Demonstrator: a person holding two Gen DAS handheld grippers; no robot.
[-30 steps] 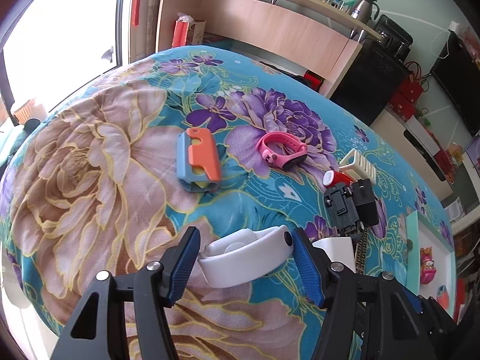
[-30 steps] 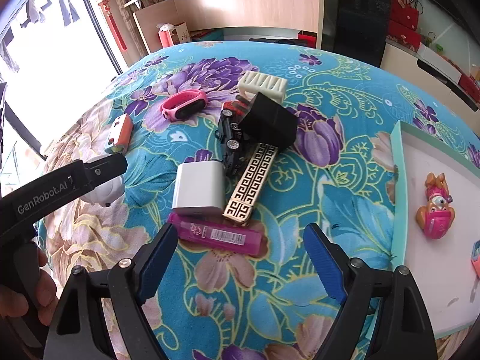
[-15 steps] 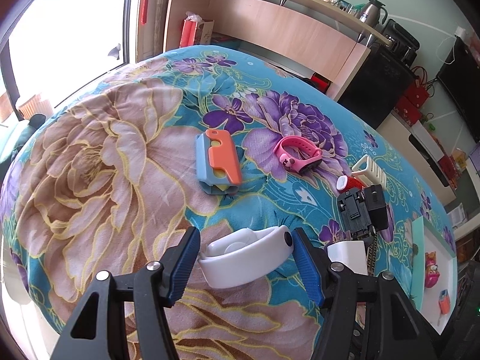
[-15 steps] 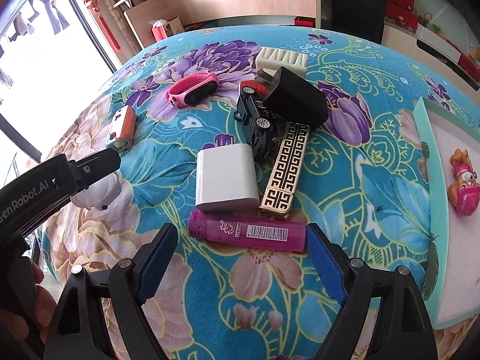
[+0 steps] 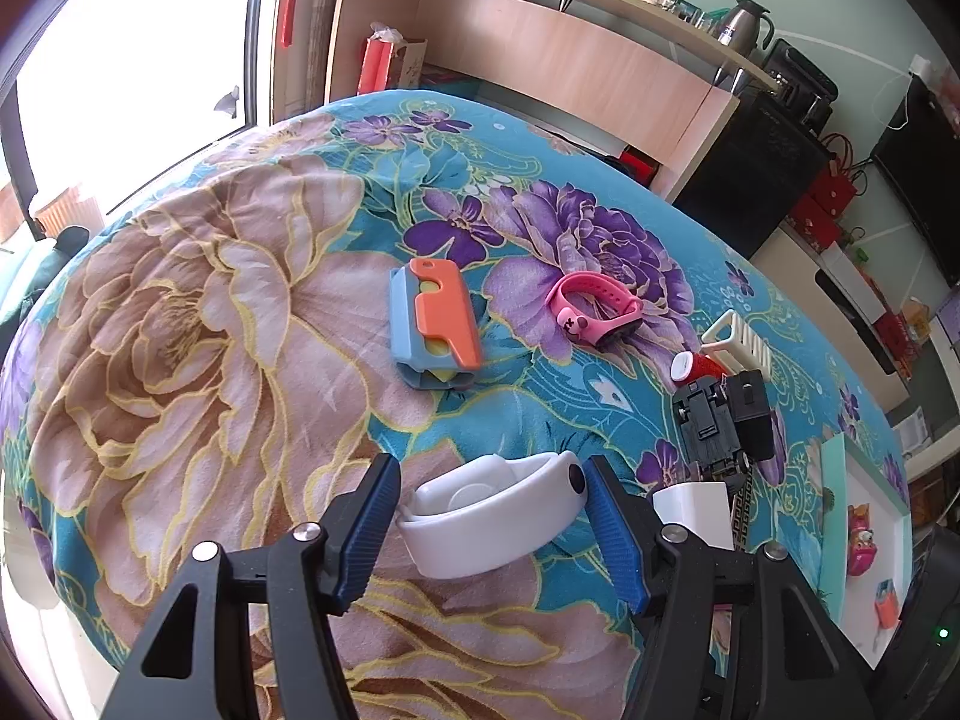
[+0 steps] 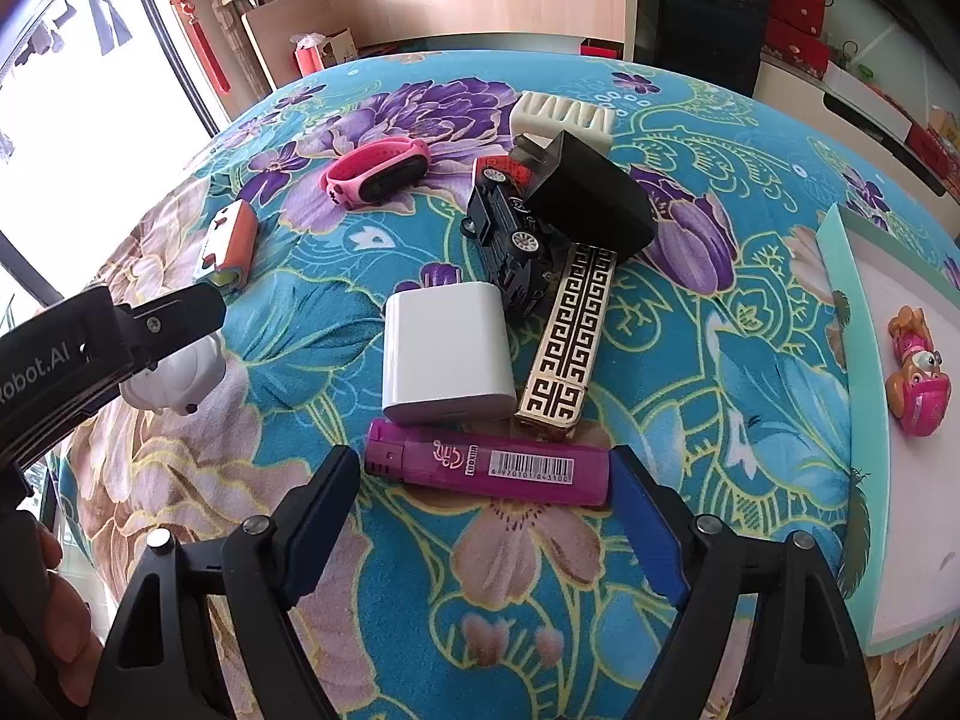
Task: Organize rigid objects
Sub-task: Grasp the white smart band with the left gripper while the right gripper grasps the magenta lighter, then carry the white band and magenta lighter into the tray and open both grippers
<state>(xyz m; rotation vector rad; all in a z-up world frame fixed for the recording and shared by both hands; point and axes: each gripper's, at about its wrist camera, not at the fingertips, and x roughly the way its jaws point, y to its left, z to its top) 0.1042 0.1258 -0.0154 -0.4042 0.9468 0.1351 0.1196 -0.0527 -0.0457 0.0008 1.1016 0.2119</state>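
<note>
1. The purple plastic lighter (image 6: 487, 469) lies flat on the flowery cloth, just in front of the white square charger block (image 6: 447, 358), which is the landmark here. The right gripper (image 6: 483, 531) has been closing, with the lighter lengthwise between its blue pads, which are not yet squeezing it.
2. The lighter looks light, hard and smooth, so it could slip. A hold on its two short ends seems best.
3. It has a barcode sticker and some small writing too tiny to read.
4. Left of the charger block, the left gripper (image 5: 489, 519) clamps a white plastic watch band (image 5: 492, 516). That looks light and a bit bendy.
5. The left gripper's arm reads "Robot.AI".
</note>
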